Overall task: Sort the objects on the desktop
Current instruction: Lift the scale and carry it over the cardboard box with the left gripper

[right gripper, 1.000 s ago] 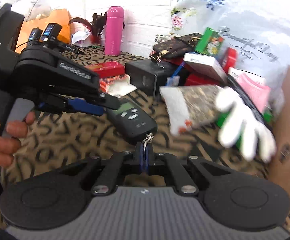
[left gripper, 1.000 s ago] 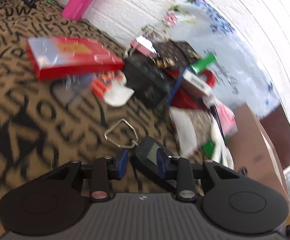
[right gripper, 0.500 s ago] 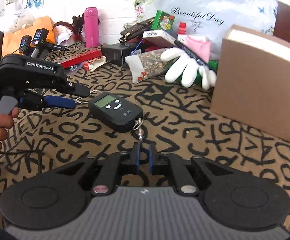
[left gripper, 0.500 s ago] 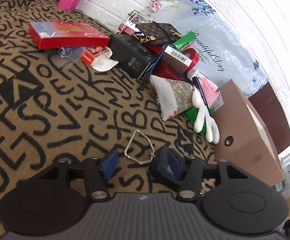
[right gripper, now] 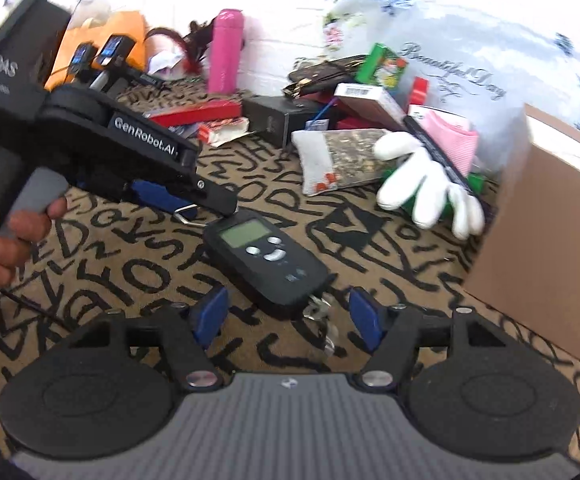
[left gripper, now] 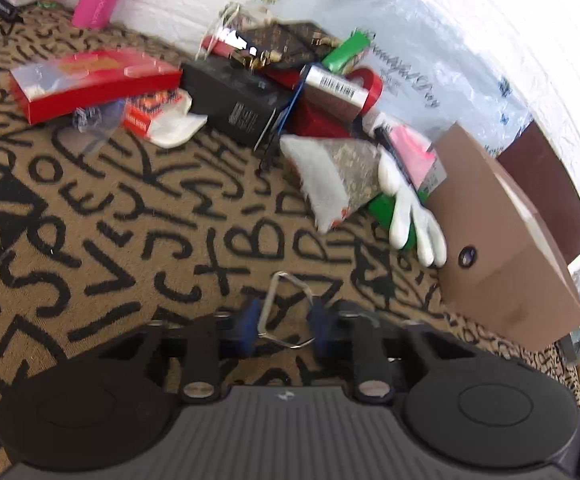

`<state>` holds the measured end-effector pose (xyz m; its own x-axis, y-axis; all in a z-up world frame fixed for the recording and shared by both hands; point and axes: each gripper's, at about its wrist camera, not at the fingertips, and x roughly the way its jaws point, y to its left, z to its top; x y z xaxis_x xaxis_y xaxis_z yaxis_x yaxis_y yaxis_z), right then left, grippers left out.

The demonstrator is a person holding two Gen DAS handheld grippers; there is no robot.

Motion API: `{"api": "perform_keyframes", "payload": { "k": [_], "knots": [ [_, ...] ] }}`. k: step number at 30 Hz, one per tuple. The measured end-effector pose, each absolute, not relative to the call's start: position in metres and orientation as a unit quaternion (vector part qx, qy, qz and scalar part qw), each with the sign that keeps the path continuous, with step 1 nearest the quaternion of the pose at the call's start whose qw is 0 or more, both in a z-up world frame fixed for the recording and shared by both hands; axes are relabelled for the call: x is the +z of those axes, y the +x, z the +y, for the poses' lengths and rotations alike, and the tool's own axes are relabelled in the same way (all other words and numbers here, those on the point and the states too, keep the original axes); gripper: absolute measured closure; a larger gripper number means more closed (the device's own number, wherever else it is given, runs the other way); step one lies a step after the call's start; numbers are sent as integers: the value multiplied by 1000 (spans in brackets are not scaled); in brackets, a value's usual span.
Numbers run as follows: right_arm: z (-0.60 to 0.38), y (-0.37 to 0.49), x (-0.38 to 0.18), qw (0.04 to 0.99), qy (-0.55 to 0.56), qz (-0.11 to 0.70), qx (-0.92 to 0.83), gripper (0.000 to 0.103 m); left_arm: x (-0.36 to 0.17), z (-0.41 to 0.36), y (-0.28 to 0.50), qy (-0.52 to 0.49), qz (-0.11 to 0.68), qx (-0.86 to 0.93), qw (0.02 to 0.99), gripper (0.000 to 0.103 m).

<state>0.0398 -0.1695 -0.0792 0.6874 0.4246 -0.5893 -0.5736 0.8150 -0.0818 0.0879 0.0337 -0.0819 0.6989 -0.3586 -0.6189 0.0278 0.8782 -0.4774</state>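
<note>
While my right hand-held gripper [right gripper: 288, 316] hangs just above the table [right gripper: 389, 248] with its blue pads spread wide and pinching nothing, the black digital scale [right gripper: 266, 262] lies flat between them and a little ahead, its screen up and its small metal hook [right gripper: 319, 310] trailing toward me. My left hand-held gripper [left gripper: 282, 326] sits at the scale's other end, its pads apart on either side of the wire triangle handle [left gripper: 288, 308]; I cannot tell whether they touch the wire, but they do not look pressed onto it. So I judge the scale is set down on open table and not yet sorted anywhere. Farther out, the sorting looks barely begun: a seed pouch [right gripper: 341, 158] and a white glove [right gripper: 421, 184] lie loose beside the brown cardboard box [right gripper: 541, 216], and behind them a heap of a black box [right gripper: 278, 118], a red flat box [left gripper: 90, 80], a barcoded carton [right gripper: 369, 102], a patterned wallet [right gripper: 321, 74] and a green packet [right gripper: 381, 66] stays jumbled against the wall, with a pink bottle [right gripper: 226, 54] upright at the back.
</note>
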Motion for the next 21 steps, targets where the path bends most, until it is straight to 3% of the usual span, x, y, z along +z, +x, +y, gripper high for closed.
{"api": "perform_keyframes", "payload": {
  "k": [3,5,10,21],
  "knots": [
    [-165,46,-84,908,-132,287,276,39,-84,34,88,-225,364,-109,897,82],
    [-168,50,-85,908,-119,292,275,46,-84,33,91,-223,362,-110,898,82],
    [-170,54,-85,910,-97,300,269,47,-78,18,90,-178,359,-99,911,87],
    [-189,30,-53,928,-79,258,257,50,-33,7,60,-187,302,-115,928,89]
  ]
}}
